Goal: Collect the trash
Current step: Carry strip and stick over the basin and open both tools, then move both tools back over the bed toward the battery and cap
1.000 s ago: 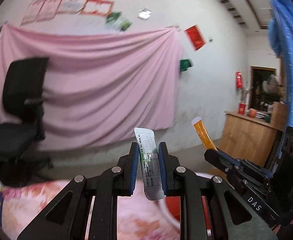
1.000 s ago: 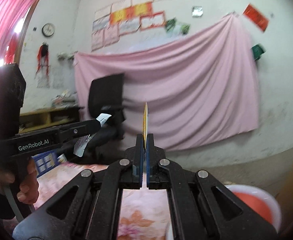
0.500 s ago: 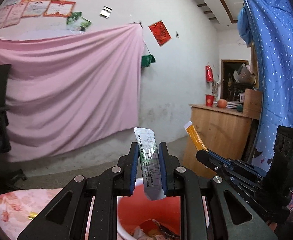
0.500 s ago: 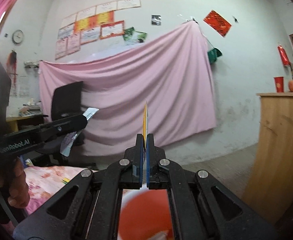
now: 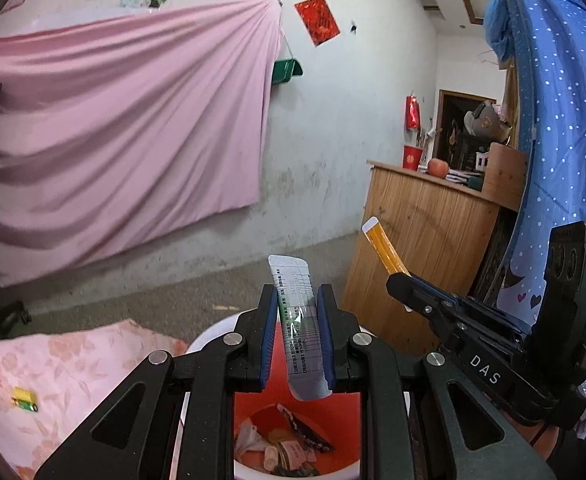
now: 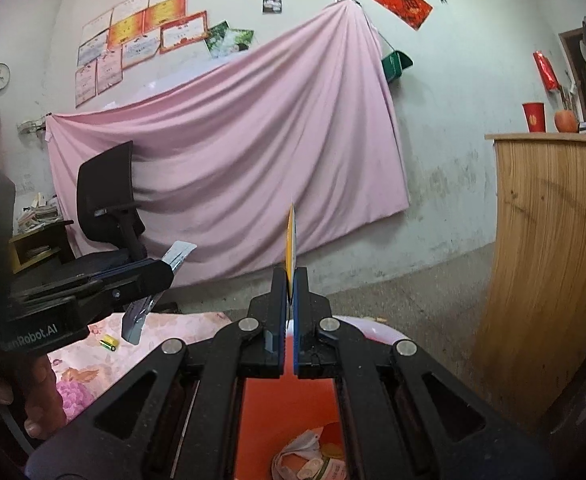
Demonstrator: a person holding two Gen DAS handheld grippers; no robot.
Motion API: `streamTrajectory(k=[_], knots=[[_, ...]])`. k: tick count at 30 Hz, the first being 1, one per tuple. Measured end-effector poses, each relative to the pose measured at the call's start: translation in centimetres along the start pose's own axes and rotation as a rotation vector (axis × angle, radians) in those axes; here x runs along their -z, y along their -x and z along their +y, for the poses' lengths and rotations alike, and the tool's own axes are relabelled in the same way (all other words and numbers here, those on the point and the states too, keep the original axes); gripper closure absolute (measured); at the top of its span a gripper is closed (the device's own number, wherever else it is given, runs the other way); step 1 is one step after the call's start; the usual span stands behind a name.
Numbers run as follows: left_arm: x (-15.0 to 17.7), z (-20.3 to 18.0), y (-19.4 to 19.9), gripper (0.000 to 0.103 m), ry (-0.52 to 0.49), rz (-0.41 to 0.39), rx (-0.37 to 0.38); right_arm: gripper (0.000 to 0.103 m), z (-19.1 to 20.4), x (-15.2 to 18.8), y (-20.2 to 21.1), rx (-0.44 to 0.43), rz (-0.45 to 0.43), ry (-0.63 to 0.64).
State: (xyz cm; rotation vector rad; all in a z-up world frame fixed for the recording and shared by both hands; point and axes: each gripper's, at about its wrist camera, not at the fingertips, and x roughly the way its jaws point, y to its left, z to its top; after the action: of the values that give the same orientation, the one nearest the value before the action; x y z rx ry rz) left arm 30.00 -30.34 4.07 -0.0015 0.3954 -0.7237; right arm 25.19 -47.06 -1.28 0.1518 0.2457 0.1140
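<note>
Two grippers hover over the red plastic bin (image 5: 293,412) at six o'clock: left gripper (image 5: 298,344) pinches a grey printed sachet (image 5: 299,332), right gripper (image 6: 289,320) an orange sachet (image 6: 291,240). Released off-centre, these light strips could flutter past the rim.

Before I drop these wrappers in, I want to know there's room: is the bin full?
Not full. The bin holds scraps of trash only at its bottom, with bare orange wall above.

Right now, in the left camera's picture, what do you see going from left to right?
Little battery on the flowered cloth → silver sachet in the left tool → orange sachet in the right tool → blue dotted curtain.
</note>
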Motion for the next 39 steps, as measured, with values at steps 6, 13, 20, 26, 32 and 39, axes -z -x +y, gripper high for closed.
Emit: streamTrajectory(k=[6,13,20,26,32,39], knots=[[0.5,0.7,-1.6,0.086,0.047,0.095,0.011,0.077,-0.3,0.6,-1.3,0.011,0.079,-0.008],[0.8,2.6,-3.6,0.085,0.14,0.215,0.014,0.076,-0.5,2.1,-3.3,0.033,0.184,-0.003],[1.3,3.5,-3.8,0.071,0.175,0.252,-0.014,0.076,-0.4,2.7,-4.3,0.046,0.237,0.004],[1.1,4.8,-2.7,0.068,0.184,0.226,-0.067,0.06,-0.2,2.5,-4.6,0.054,0.246,-0.002],[0.9,6.6,-0.1,0.054,0.201,0.169,-0.136,0.042,0.7,1.5,-4.7,0.042,0.22,-0.01],[0.3,9.3,4.2,0.02,0.228,0.064,-0.244,0.015,3.5,-0.3,-4.7,0.009,0.15,-0.007]])
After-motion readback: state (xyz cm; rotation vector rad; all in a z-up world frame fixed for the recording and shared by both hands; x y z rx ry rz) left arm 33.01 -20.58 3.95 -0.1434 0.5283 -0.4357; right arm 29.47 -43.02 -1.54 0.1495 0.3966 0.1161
